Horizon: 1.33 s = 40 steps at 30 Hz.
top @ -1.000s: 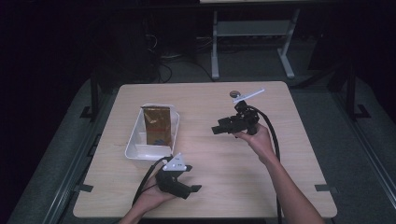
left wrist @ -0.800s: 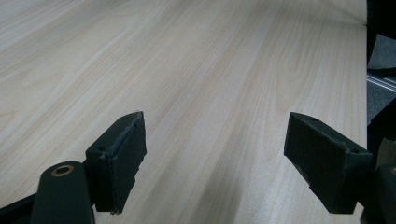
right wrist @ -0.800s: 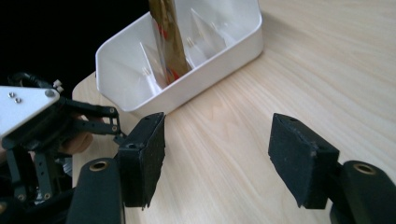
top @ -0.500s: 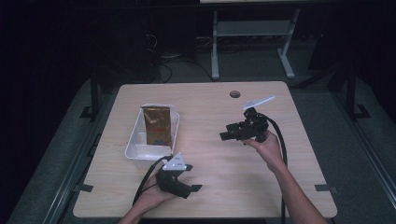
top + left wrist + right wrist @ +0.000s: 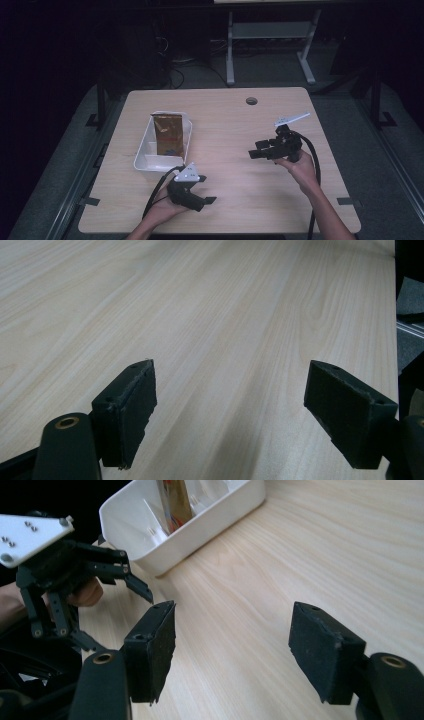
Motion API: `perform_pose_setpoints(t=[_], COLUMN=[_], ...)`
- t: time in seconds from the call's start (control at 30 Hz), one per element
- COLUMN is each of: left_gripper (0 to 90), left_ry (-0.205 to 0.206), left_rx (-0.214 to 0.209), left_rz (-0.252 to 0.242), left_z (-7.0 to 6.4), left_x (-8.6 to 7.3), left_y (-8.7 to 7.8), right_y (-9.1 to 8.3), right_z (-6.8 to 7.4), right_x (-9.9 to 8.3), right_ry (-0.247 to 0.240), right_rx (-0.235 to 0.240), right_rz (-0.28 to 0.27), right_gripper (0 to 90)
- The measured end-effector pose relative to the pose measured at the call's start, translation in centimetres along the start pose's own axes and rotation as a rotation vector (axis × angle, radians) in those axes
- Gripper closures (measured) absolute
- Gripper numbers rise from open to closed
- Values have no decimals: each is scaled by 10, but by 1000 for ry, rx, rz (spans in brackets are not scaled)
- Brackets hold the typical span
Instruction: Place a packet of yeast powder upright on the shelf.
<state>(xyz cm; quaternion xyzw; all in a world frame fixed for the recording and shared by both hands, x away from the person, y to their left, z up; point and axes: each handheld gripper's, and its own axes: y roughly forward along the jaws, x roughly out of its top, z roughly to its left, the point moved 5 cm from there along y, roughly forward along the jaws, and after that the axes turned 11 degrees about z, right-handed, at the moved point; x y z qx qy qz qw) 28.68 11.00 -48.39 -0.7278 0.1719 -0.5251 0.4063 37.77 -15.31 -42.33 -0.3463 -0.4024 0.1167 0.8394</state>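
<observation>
Brown pouch (image 5: 167, 134) sits in the white tray (image 5: 145, 159); our right gripper (image 5: 261, 149) has drawn back toward us, fingers apart and empty. Our left gripper (image 5: 205, 201) rests low on the bench (image 5: 240, 190), fingers apart too, so the placing looks done.

Pale wooden table (image 5: 230, 125), round grommet hole (image 5: 251, 101)

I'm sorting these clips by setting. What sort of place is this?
Probably a lab or recording studio rather than a home: a lone light-wood table stands on grey floor amid dark surroundings, cables lie behind it, and a person holds a cabled left claw and right claw near a white bin.
</observation>
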Motion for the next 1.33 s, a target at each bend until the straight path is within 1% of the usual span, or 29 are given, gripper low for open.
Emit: perform_pose_setpoints(t=[0.1,0.13,0.2,0.23,0.3,0.43,0.53,0.6,0.77,0.87,0.93,1.0,1.13,1.17,1.2,1.27,1.33], left_gripper=[205,205,206,205,205,206,205,205,205,205,204,202,202,202,202,202,202], left_ry=[2,3,2,4,6,2,-7,-5,-6,-3,-8,-7,-6,-11,-17,-24,-18], left_rx=[1,2,1,0,1,-4,-8,-5,-7,-7,-6,-5,-9,-9,-9,-11,-4], left_rz=[2,3,-1,-1,3,5,-1,2,2,5,5,2,-3,-4,-6,-7,-1], left_z=[0,0,0,0,-1,-1,-1,-1,-1,-2,-2,-2,-2,-2,-1,-1,-1], left_x=[-1,0,0,0,0,0,0,0,0,-1,-1,-1,-2,-3,-4,-6,-8], left_y=[0,0,0,0,1,2,3,2,2,2,2,2,0,0,-1,-1,-1], right_y=[-3,-5,-5,-6,-8,-10,-11,-11,-11,-10,-10,-10,-15,-16,-18,-18,-20], right_z=[-2,-3,-3,-3,-4,-5,-5,-4,-2,-1,1,2,7,7,9,9,11], right_x=[-9,-14,-16,-20,-27,-42,-51,-57,-70,-79,-84,-90,-97,-100,-106,-108,-110], right_ry=[11,27,26,25,32,43,56,56,67,69,69,73,67,64,62,60,54], right_rx=[3,9,6,-3,0,-10,-5,-11,-8,-14,-21,-19,-28,-28,-39,-43,-48], right_rz=[-4,-8,-8,-5,-1,-2,0,11,9,12,12,11,-8,-15,-18,-22,-36], right_gripper=[345,344,345,345,345,348,348,348,345,347,348,345,330,329,327,328,328])
